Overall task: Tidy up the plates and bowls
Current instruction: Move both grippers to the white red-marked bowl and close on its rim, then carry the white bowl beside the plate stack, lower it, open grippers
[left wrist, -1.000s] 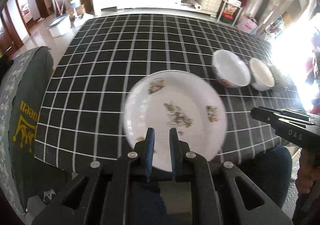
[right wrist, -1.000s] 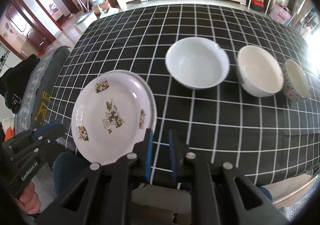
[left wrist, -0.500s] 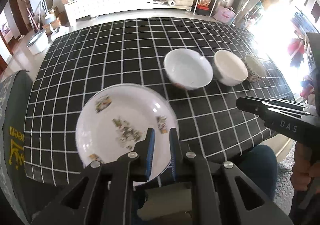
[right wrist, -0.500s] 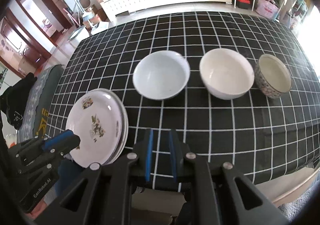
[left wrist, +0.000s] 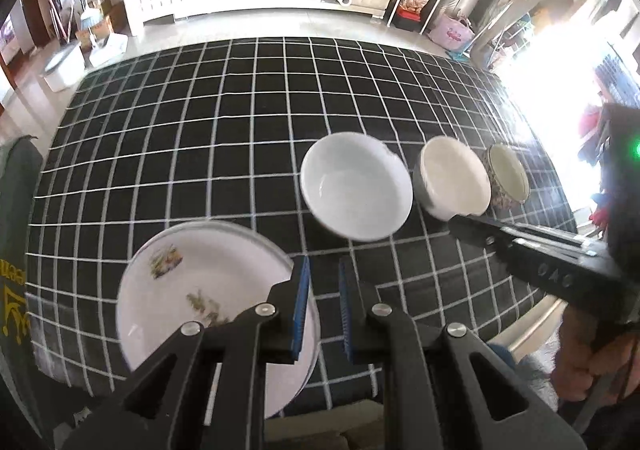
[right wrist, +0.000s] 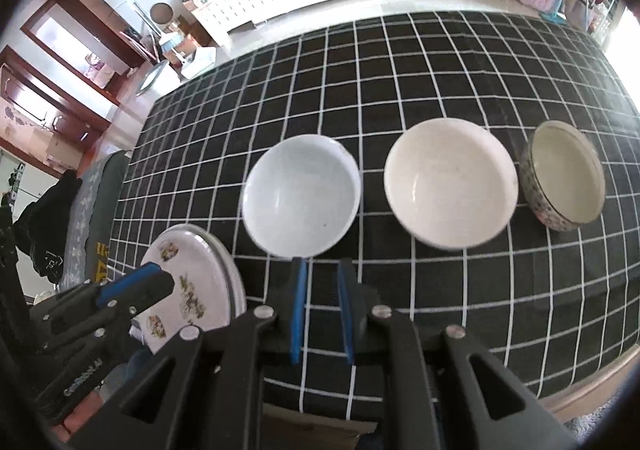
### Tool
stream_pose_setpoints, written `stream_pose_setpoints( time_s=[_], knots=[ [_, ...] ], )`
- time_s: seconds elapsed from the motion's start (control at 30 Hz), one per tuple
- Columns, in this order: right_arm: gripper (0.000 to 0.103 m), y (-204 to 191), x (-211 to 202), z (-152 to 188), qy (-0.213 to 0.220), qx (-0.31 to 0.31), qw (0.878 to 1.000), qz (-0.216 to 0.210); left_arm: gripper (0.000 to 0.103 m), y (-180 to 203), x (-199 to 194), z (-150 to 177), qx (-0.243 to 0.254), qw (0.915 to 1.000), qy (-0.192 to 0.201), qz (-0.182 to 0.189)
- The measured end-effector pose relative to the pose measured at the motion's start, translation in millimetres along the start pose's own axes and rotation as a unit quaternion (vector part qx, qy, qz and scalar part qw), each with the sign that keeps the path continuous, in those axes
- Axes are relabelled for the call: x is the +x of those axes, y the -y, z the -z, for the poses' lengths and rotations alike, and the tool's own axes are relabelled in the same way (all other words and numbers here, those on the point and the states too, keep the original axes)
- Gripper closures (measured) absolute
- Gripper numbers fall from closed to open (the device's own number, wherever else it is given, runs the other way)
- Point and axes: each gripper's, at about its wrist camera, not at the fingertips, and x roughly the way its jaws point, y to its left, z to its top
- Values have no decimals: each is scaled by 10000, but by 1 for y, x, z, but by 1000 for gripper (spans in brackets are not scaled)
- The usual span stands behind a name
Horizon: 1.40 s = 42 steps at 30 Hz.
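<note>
A stack of flowered white plates [left wrist: 192,290] lies at the near left edge of the table. To its right three bowls stand in a row: a white bowl [left wrist: 356,185], a cream bowl [left wrist: 454,181] and a small patterned bowl [left wrist: 510,175]. My left gripper [left wrist: 323,262] hovers just right of the plates, shut and holding nothing. My right gripper [right wrist: 323,262] hangs shut and holding nothing in front of the white bowl [right wrist: 302,195], with the cream bowl [right wrist: 450,183] and patterned bowl [right wrist: 566,179] to its right. The plates [right wrist: 200,274] sit at its left.
A black cloth with a white grid [left wrist: 240,121] covers the table, whose near edge runs just under both grippers. A dark chair back with yellow lettering [left wrist: 16,250] stands at the left. A hand [left wrist: 592,366] holds the right gripper [left wrist: 460,221]. White cabinets line the far wall.
Both grippers have moved to the right along the near table edge. The plates have slid to the left in both views and the bowls have come closer to centre. Nothing on the table has moved.
</note>
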Motion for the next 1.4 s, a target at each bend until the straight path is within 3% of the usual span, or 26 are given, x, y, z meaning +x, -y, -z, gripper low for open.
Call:
stream_pose_setpoints(
  time_s=[0.13,0.63,1.1,1.4],
  knots=[
    [83,9,15,-15,-187,234,9995,-94,91,-7,24,-20,-298,9987,-288,295],
    [83,19,55,-47,-600,329,9975,176,91,-28,94,-60,-402,9948,-865,342],
    [83,16,72,-40,-579,85,9975,402,94,-45,108,-61,-230,9961,-804,295],
    [83,21,64,-29,-484,143,9970,584,94,-23,119,-54,-31,9968,-791,53]
  ],
)
